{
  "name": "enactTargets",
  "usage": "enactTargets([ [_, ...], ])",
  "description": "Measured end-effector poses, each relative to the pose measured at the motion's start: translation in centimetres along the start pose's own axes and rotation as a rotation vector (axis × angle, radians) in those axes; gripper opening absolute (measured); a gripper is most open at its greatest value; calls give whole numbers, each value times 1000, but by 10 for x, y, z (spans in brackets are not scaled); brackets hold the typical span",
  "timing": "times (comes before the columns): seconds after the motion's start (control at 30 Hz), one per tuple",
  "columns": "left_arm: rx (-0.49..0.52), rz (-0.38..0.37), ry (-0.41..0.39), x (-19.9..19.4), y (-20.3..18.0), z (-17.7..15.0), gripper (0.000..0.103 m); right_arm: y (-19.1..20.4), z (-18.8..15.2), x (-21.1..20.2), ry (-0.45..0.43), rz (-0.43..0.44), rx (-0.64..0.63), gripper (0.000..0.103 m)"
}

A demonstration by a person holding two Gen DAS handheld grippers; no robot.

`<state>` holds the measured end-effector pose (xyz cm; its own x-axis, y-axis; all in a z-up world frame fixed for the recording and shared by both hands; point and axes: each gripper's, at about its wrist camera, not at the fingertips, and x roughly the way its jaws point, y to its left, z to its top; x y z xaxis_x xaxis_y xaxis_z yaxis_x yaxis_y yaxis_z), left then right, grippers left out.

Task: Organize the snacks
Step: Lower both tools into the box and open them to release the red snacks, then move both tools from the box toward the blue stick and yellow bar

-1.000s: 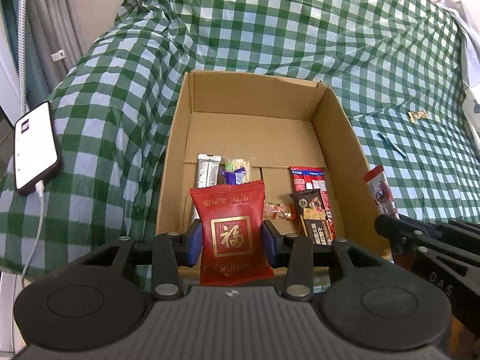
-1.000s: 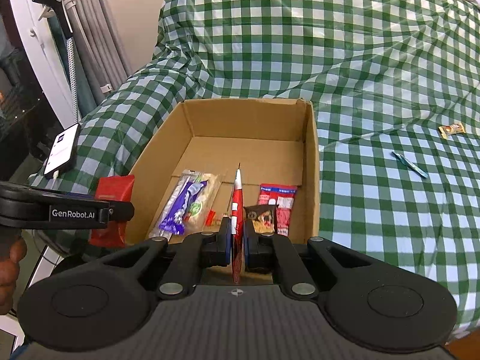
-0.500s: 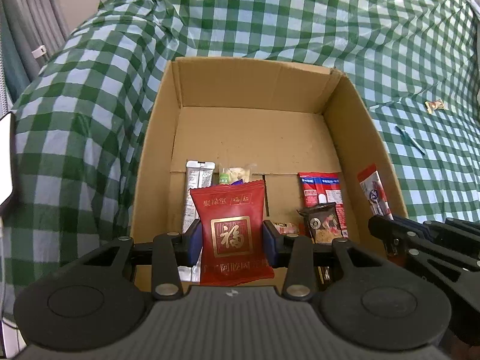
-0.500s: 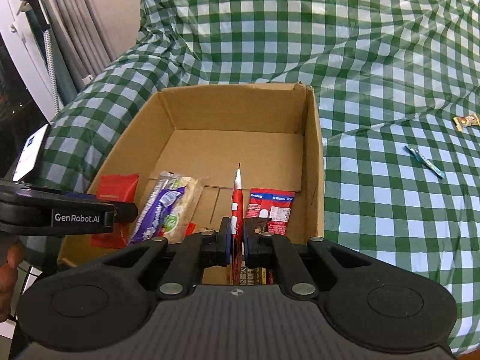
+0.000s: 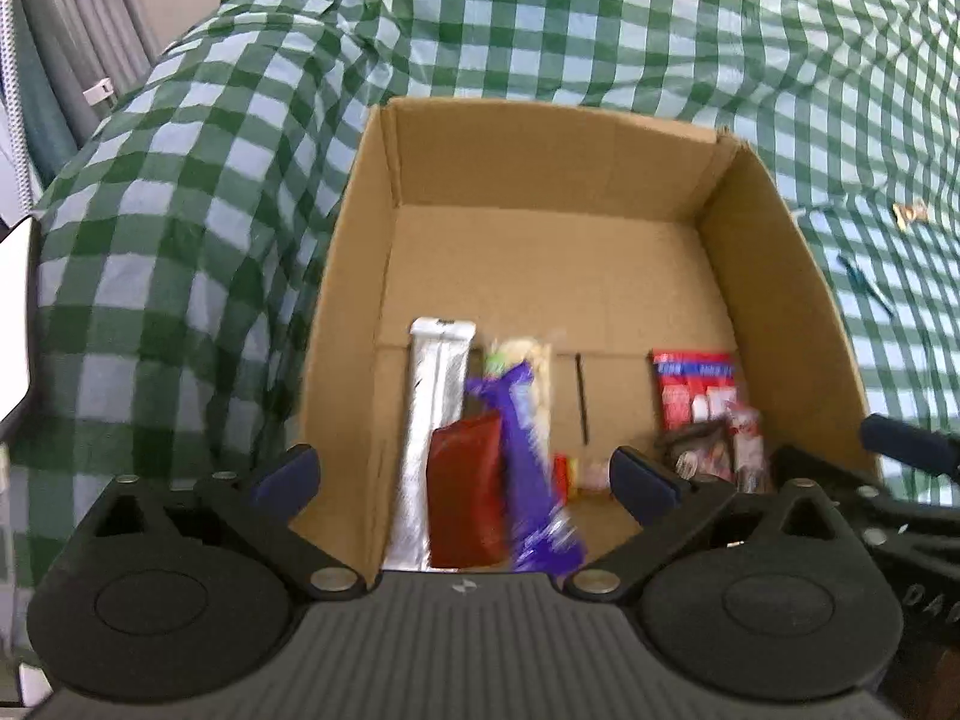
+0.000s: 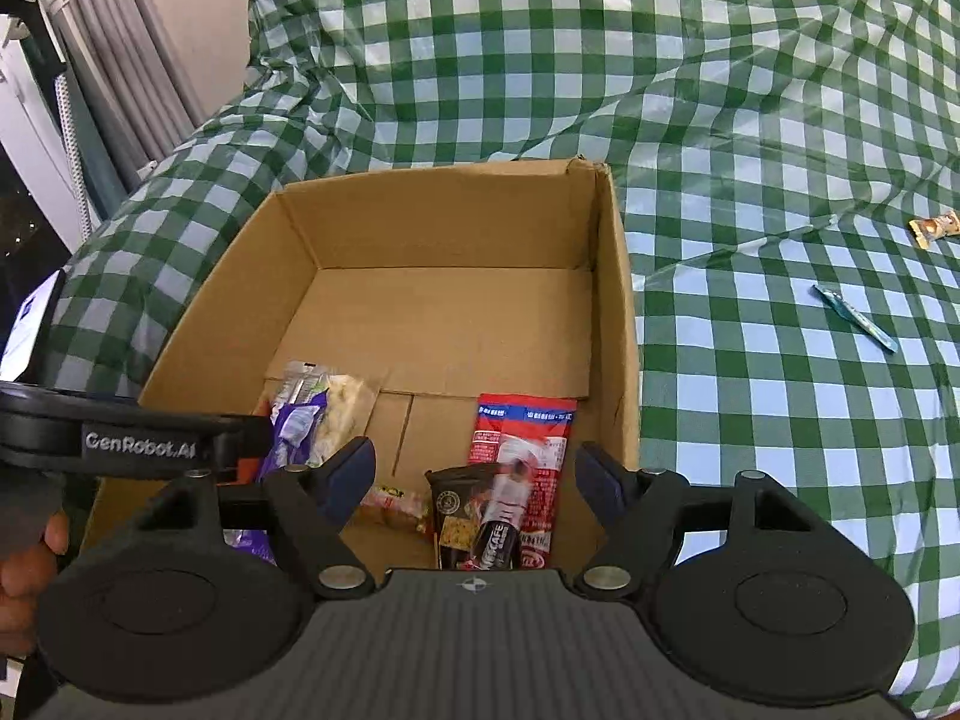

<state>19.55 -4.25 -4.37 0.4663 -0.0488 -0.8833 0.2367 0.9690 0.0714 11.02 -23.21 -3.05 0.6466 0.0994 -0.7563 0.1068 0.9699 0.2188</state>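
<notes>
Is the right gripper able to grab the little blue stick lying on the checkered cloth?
Probably yes: the blue stick lies alone on the cloth, and the right gripper holds nothing, its jaws opening over the box.

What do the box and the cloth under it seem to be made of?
Box: brown corrugated cardboard, matte, going by its folded flaps and one torn corner. Cloth: green-and-white check, probably thin plastic or coated fabric, since its creases catch glossy highlights.

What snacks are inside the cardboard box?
In the box: a silver bar, a purple packet, a red pouch, a red sachet, a coffee stick. What lies beneath them is hidden.
</notes>
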Motion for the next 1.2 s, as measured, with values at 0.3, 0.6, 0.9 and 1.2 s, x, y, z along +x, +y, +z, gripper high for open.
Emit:
enactTargets([
  [0.3, -35, 3, 18, -48, 15, -52, 103, 9, -39, -49, 36, 17, 37, 89],
  [0.6, -11, 3, -45, -95, -3, -68, 103, 15, -65, -102, -39, 13, 45, 92],
  [0.9, 22, -24, -41, -113, -46, -68, 103, -17, -82, -138, -115, 22, 102, 94],
  [1.2, 79, -103, -11, -102, -140, -23, 103, -111, -89, -160, -185, -90, 260, 95],
])
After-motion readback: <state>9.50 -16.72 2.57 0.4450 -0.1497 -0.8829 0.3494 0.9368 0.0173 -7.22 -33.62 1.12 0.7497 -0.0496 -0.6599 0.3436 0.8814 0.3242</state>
